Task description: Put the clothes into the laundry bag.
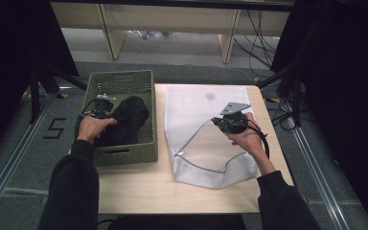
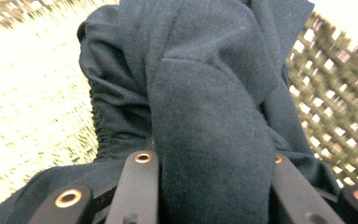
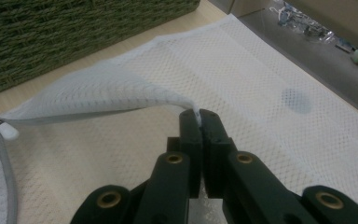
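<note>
From above, my two sleeves reach over one pale wooden table [image 1: 139, 191] on grey floor, holding one green woven basket [image 1: 146, 143] and one white mesh laundry bag [image 1: 191, 110]. Left gripper view: my left gripper [image 2: 209, 163] clamps one black garment [image 2: 205, 93] inside the basket. Right gripper view: my right gripper [image 3: 199, 122] pinches the bag's raised edge.

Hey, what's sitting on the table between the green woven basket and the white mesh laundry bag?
Nothing: the high view shows a bare strip of light wooden table between the green woven basket and the white mesh laundry bag.
</note>
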The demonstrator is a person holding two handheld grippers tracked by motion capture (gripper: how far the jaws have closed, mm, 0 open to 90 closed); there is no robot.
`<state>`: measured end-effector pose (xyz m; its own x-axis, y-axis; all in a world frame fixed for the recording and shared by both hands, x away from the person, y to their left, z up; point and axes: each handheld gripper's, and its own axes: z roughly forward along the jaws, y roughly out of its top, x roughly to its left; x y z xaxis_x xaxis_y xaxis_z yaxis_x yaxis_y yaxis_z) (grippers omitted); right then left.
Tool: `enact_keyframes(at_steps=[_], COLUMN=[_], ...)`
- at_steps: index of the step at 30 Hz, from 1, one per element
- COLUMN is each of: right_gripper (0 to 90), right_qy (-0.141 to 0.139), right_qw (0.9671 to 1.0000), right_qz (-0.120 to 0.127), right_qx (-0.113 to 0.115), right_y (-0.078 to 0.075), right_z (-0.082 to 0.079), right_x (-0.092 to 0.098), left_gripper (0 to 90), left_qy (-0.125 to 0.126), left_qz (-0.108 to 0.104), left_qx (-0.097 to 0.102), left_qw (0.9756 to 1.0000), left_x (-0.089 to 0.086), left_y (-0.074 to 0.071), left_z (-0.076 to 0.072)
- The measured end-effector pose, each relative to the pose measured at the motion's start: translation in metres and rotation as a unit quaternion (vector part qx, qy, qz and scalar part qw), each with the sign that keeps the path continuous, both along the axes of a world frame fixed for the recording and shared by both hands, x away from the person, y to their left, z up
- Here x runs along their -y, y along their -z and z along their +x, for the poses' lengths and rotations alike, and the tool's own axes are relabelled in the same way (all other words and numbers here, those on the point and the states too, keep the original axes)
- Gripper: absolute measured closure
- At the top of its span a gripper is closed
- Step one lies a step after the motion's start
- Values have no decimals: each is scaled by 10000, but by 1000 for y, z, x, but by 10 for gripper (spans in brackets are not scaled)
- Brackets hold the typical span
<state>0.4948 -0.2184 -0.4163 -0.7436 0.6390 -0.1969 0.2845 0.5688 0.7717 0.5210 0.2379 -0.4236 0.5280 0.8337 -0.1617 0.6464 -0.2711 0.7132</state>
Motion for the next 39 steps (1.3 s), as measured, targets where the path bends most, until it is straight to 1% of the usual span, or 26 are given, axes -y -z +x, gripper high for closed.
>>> enact_keyframes(at_steps=[1, 2, 3, 4, 5, 7, 8, 10, 11, 12, 13, 14, 15, 17, 19, 22, 24, 27, 29, 30, 31, 33, 35, 37, 38, 39], right_gripper=[898, 898, 898, 898, 898, 898, 898, 898, 898, 898, 898, 898, 898, 898, 898, 898, 898, 898, 898, 898, 898, 898, 898, 898, 898, 898], right_qy=[6, 47, 71, 49, 52, 59, 45, 15, 13, 13, 17, 44, 27, 45, 47, 70, 24, 54, 42, 34, 34, 89, 70, 69, 90, 54], right_qw=[10000, 10000, 9999, 10000, 10000, 10000, 10000, 10000, 10000, 10000, 10000, 10000, 10000, 10000, 10000, 10000, 10000, 10000, 9999, 10000, 9999, 9999, 9999, 9999, 9999, 10000], right_qz=[2, 17, 36, 24, 41, 49, 52, 35, 46, 48, 24, 37, 35, 68, 64, 53, 17, 53, 78, 55, 92, 121, 85, 90, 128, 80], right_qx=[-3, -24, -64, -43, -10, -2, 24, 43, 37, 31, 17, 3, 17, 57, 32, -3, -22, -10, 66, 28, 49, 10, 9, -10, -11, 7], right_y=[0, 0, -1, -1, 0, 0, 0, -1, -1, -1, -2, -2, -3, -3, -3, -3, -3, -3, -4, -4, -4, -4, -5, -5, -5, -5], right_z=[0, 0, -1, 0, 0, 0, 0, 1, 1, 0, 0, 0, 1, 0, 0, 0, 0, 1, 1, 1, 1, 0, 0, 0, 0, 1], right_x=[0, 0, 1, 1, 1, 1, 1, 1, 1, 1, 2, 3, 3, 3, 2, 2, 2, 3, 3, 4, 4, 4, 4, 4, 3, 4], left_gripper=[710, 711, 711, 711, 711, 711, 711, 711, 711, 711, 711, 711, 711, 711, 711, 711, 711, 711, 711, 711, 711, 711, 711, 711, 711, 711], left_qy=[-23, -18, -23, -27, -21, -73, -54, -29, 7, -29, -17, 50, 43, 152, 56, 112, 135, 239, 314, 362, 371, 509, 552, 677, 758, 807], left_qz=[-16, -63, -101, -191, -247, -393, -495, -574, -541, -701, -772, -761, -838, -713, -859, -996, -1066, -1146, -1276, -1355, -1467, -1653, -1687, -1748, -1821, -1858], left_qx=[54, 130, 163, 230, 254, 349, 373, 463, 496, 542, 541, 599, 597, 565, 601, 653, 679, 734, 741, 806, 816, 885, 936, 952, 941, 936], left_qw=[10000, 9999, 9998, 9996, 9994, 9986, 9981, 9973, 9973, 9961, 9956, 9953, 9947, 9957, 9945, 9928, 9919, 9904, 9886, 9868, 9851, 9809, 9797, 9776, 9758, 9748], left_x=[-1, -3, -4, -5, -6, -6, -6, -6, -6, -6, -6, -7, -6, -6, -4, -2, 0, 2, 3, 4, 5, 7, 10, 14, 17, 19], left_y=[-4, -11, -15, -23, -27, -40, -47, -58, -62, -67, -70, -75, -77, -81, -83, -90, -97, -108, -113, -117, -119, -124, -127, -130, -132, -134], left_z=[-1, -2, -3, -5, -6, -9, -11, -14, -15, -17, -18, -21, -22, -24, -27, -30, -32, -37, -42, -46, -50, -57, -63, -70, -75, -78])
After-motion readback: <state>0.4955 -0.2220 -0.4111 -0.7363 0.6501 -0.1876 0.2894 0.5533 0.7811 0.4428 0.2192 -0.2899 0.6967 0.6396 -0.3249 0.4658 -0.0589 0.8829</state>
